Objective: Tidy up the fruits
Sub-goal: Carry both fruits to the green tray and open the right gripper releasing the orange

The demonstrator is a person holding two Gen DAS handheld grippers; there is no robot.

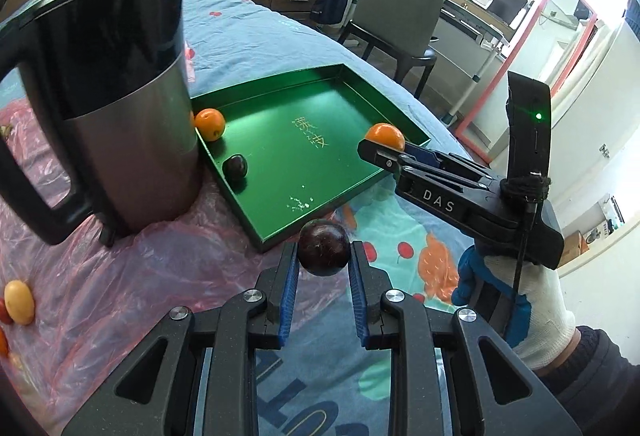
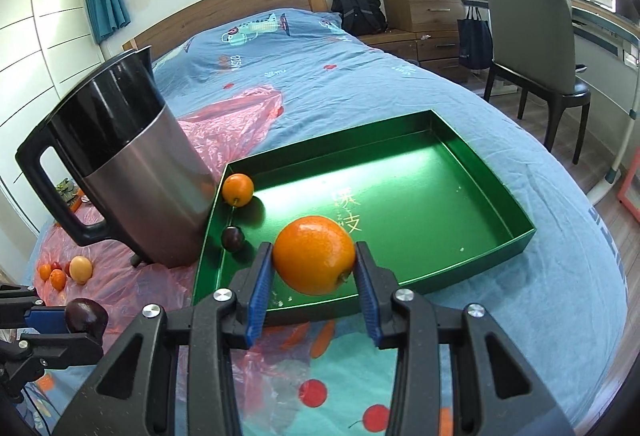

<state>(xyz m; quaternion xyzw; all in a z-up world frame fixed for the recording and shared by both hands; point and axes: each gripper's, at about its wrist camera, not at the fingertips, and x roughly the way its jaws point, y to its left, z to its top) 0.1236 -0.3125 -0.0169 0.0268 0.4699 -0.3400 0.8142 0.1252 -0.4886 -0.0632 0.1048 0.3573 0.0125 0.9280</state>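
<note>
Cut off: black-handled steel jug [image 1: 120, 123], handle past left edge.
Hidden: small orange fruit [image 1: 209, 123], partly behind jug.
Too small: bookshelf titles.

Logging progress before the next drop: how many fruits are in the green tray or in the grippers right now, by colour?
Orange: 2, one in the green tray at, one held in the right gripper at.
Dark purple: 2, one in the tray at, one held in the left gripper at.
Total: 4.

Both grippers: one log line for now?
left gripper: shut on plum | right gripper: shut on orange | tray: orange, plum inside
</note>
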